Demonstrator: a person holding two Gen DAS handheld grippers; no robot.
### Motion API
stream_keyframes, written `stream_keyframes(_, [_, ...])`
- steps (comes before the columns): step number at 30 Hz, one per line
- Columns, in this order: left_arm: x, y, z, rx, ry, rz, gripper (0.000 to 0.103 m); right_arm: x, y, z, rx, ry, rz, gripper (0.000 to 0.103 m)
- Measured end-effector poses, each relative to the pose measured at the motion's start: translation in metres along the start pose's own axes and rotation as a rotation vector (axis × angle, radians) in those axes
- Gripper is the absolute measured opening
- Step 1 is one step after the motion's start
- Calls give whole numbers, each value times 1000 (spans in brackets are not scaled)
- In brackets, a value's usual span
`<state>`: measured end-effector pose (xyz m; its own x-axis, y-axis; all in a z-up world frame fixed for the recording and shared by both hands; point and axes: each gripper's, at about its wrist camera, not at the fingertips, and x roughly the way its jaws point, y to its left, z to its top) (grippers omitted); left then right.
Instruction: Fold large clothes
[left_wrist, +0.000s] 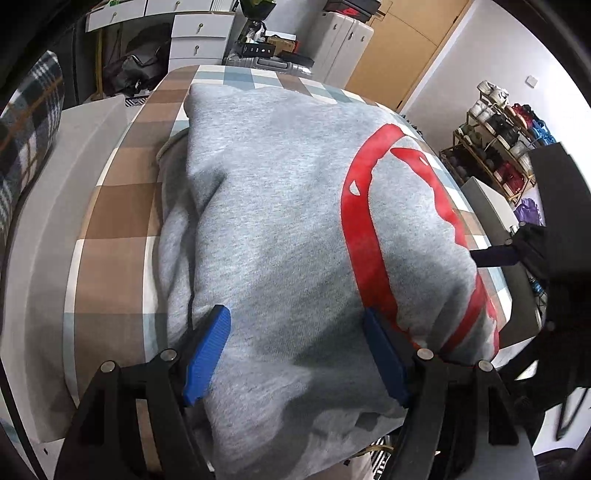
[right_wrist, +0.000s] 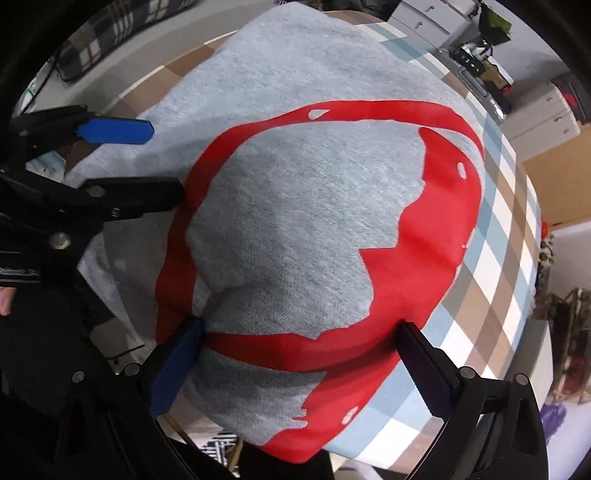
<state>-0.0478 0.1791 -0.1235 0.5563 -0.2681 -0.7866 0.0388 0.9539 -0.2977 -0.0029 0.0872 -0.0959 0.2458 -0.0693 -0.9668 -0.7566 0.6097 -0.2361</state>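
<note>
Late stage, looks like final tidy/press. Grey sweatshirt (left_wrist: 288, 229) w/ red print lies folded into a thick bundle on checked bedcover (left_wrist: 122, 206), near its front edge. Next: prob. smooth or square edges. Left gripper (left_wrist: 295, 354) & right gripper (right_wrist: 299, 354): both spread wide, tips resting on the cloth, nothing pinched.
</note>
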Motion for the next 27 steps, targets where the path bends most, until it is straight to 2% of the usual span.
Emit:
stream_keyframes(4, [1,0,0,13,-1,11,70,6,8,-1,7,-51,-60,103])
stream_keyframes(6, [0,0,-1,13,0,1,70,2,8,-5,30,-87,-60,103])
stream_keyframes(9, [-1,1,-2,6,0,-22,70,-15,-15,-8,75,-81,79,103])
stream_keyframes(11, [-1,2,-2,10,3,-22,70,-32,-38,-8,176,-80,228,103])
stream_keyframes(14, [-1,5,-2,-2,5,-32,70,-46,-51,-3,224,-133,291,103])
stream_keyframes(15, [-1,6,-2,-10,6,-38,70,-44,-47,-2,213,-122,281,103])
stream_keyframes(17, [-1,9,-2,-18,11,-45,70,-24,-31,-2,148,-35,210,103])
stream_keyframes(18, [-1,10,-2,-18,14,-49,70,-18,-25,-4,118,-24,175,103])
stream_keyframes(19, [-2,11,-3,-19,16,-51,70,-16,-16,-8,72,-32,113,103])
stream_keyframes(22, [-3,13,-4,-23,21,-74,70,-11,-5,-18,44,-16,41,103])
stream_keyframes(27, [-13,23,0,-85,34,-145,70,-9,5,-24,20,-54,-7,103])
